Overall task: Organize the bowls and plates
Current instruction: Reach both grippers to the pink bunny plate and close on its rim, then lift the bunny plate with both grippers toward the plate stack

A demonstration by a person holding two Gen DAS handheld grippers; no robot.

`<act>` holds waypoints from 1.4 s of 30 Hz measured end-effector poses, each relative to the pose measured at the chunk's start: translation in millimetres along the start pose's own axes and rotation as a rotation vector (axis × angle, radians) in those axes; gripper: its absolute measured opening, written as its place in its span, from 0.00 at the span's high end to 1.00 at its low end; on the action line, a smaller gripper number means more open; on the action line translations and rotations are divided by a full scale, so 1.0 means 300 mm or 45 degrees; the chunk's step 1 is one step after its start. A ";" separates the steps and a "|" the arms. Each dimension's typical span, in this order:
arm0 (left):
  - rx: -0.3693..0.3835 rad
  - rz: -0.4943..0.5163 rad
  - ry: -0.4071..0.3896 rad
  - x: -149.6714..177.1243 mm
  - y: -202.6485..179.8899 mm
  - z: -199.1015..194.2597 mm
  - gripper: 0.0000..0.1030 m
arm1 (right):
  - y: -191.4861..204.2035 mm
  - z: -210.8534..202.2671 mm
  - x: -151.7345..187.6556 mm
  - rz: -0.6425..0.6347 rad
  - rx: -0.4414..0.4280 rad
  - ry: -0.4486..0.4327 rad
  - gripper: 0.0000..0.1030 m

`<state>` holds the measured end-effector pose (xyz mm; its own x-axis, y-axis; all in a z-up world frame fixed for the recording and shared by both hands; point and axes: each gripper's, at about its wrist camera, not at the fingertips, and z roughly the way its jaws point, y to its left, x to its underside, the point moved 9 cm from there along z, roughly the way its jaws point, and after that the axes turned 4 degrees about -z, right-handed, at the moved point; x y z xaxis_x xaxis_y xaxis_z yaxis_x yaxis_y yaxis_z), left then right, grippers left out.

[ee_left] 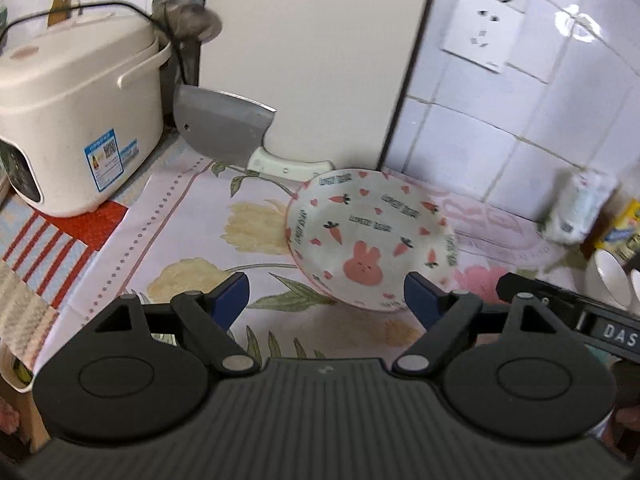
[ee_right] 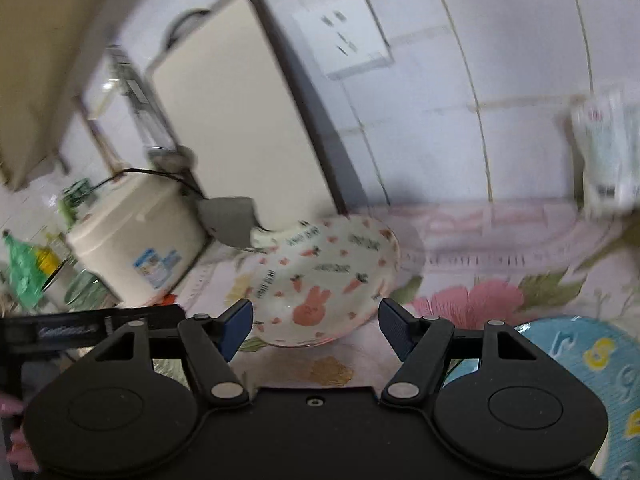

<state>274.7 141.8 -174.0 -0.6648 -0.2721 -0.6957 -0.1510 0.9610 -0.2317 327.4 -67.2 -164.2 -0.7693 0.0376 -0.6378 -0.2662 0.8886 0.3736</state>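
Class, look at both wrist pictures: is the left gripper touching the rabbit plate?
Cannot tell. In the left wrist view the left gripper is open, and its right finger overlaps the rabbit plate's near rim, so no gap or contact shows plainly.

White tiled wall (ee_left: 472,128) with a socket (ee_left: 482,28), flowered cloth (ee_left: 192,240) over the counter.

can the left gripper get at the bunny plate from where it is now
Probably yes. The left gripper stands open with nothing between its jaws, and the bunny plate lies just ahead on the floral cloth. The cleaver sits behind the plate, out of the way.
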 end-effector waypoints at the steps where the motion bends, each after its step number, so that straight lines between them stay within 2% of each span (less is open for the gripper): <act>1: -0.008 0.008 -0.009 0.000 0.005 0.019 0.18 | -0.011 0.028 0.002 0.014 0.027 0.015 0.28; 2: -0.008 0.017 -0.018 -0.001 0.008 0.037 0.18 | -0.017 0.056 0.002 0.029 0.033 0.036 0.28; 5: -0.030 0.065 -0.075 -0.010 0.014 0.083 0.18 | -0.017 0.123 -0.003 0.071 -0.036 0.089 0.28; 10: -0.047 0.087 -0.116 -0.035 0.024 0.152 0.18 | -0.072 0.228 -0.007 0.124 0.031 0.166 0.28; 15: -0.073 0.041 -0.069 -0.040 0.046 0.259 0.18 | -0.138 0.311 -0.009 0.229 0.091 0.211 0.28; 18: -0.076 0.017 -0.013 -0.034 0.059 0.320 0.18 | -0.156 0.345 -0.008 0.295 0.087 0.215 0.28; 23: -0.095 0.021 0.059 -0.036 0.093 0.402 0.18 | -0.145 0.368 -0.014 0.281 0.104 0.223 0.30; 26: -0.045 -0.005 0.097 -0.030 0.093 0.424 0.20 | -0.142 0.393 -0.011 0.285 0.107 0.255 0.33; 29: -0.006 -0.026 0.134 -0.021 0.083 0.433 0.27 | -0.156 0.403 -0.008 0.365 0.104 0.245 0.33; 31: 0.019 -0.042 0.156 -0.021 0.075 0.440 0.45 | -0.161 0.414 -0.003 0.406 0.103 0.255 0.33; 32: 0.018 -0.046 0.165 -0.019 0.076 0.445 0.48 | -0.159 0.420 -0.004 0.401 0.098 0.256 0.34; 34: 0.015 -0.051 0.191 -0.006 0.079 0.462 0.63 | -0.152 0.428 -0.008 0.377 0.084 0.252 0.37; 36: 0.043 -0.073 0.178 -0.004 0.080 0.463 0.65 | -0.148 0.435 -0.007 0.354 0.085 0.250 0.39; 39: 0.096 -0.097 0.179 -0.001 0.073 0.466 0.76 | -0.144 0.444 -0.005 0.317 0.105 0.244 0.47; 40: 0.105 -0.111 0.178 0.000 0.073 0.468 0.77 | -0.144 0.443 -0.004 0.308 0.119 0.239 0.51; 42: 0.105 -0.104 0.168 0.000 0.069 0.471 0.77 | -0.152 0.439 0.001 0.261 0.181 0.251 0.66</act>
<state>375.0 154.8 -274.8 -0.7437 -0.3351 -0.5785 -0.1517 0.9273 -0.3422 415.8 -47.5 -270.1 -0.8999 0.1453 -0.4112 -0.0213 0.9271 0.3742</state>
